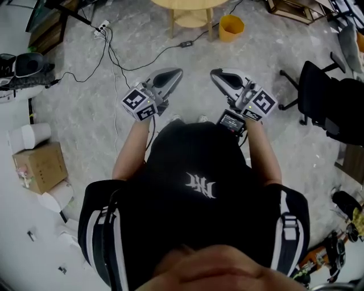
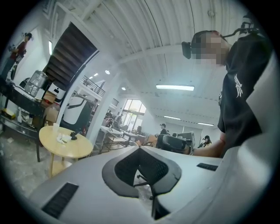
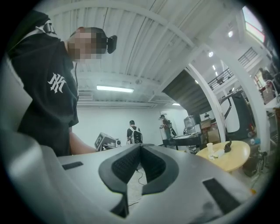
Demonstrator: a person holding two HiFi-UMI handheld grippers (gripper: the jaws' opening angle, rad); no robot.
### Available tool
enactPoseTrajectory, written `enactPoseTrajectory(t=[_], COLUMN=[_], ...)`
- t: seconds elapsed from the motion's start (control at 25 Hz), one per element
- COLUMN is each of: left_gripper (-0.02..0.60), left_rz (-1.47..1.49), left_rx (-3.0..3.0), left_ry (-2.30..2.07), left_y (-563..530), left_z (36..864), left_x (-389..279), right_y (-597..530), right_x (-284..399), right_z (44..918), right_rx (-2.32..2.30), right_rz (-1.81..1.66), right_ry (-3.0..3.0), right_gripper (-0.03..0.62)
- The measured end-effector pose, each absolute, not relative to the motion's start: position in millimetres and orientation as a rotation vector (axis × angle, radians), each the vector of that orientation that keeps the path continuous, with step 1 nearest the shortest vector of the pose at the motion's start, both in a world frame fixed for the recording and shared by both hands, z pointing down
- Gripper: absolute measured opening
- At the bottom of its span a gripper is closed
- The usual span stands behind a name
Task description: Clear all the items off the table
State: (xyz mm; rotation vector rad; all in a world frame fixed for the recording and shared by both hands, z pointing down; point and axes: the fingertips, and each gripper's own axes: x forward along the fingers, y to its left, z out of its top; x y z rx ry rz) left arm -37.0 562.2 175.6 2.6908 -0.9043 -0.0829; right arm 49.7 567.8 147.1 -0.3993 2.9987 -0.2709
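- Table [image 1: 187, 4] stands well ahead; its items [image 2: 63, 138], perhaps a cup, lie untouched.
- I hold left gripper [image 1: 175, 73] and right gripper [image 1: 215, 73] level, closed, empty: nothing is within reach.

My left gripper [image 1: 170, 75], right gripper [image 1: 220, 75]: matt grey plastic shells, textured black pads [image 3: 124, 165]. Far table [image 1: 193, 4]: smooth pale wood. Floor [image 1: 227, 57]: mottled grey stone look. Box [image 1: 40, 166]: cardboard.

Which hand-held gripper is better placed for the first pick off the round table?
Left, barely. The left hand-held gripper and right hand-held gripper are both shut, empty and short of the round table. The left's tip sits slightly nearer the table's middle. Nearly even.
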Motion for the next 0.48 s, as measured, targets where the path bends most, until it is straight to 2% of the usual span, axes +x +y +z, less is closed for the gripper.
enactPoseTrajectory(t=[0.04, 0.12, 0.32, 0.48], left_gripper=[0.012, 0.012, 0.012, 0.012], left_rz=[-0.084, -0.071, -0.018, -0.018], left_rx=[2.690, 2.678, 2.686, 2.677], left_ry=[-0.902, -0.912, -0.937, -0.950], left_y=[560, 557, 541, 514], left_z=[177, 176, 184, 185], left_x=[-35, -27, -25, -48], right_y=[566, 561, 539, 507], right_x=[53, 60, 68, 54], right_z=[148, 150, 150, 147], right_rx=[-0.399, -0.389, -0.387, -0.386], right_rz=[-0.265, -0.256, -0.238, -0.252], right_ry=[3.002, 3.016, 3.019, 3.000], right_gripper=[0.007, 0.082, 0.087, 0.087])
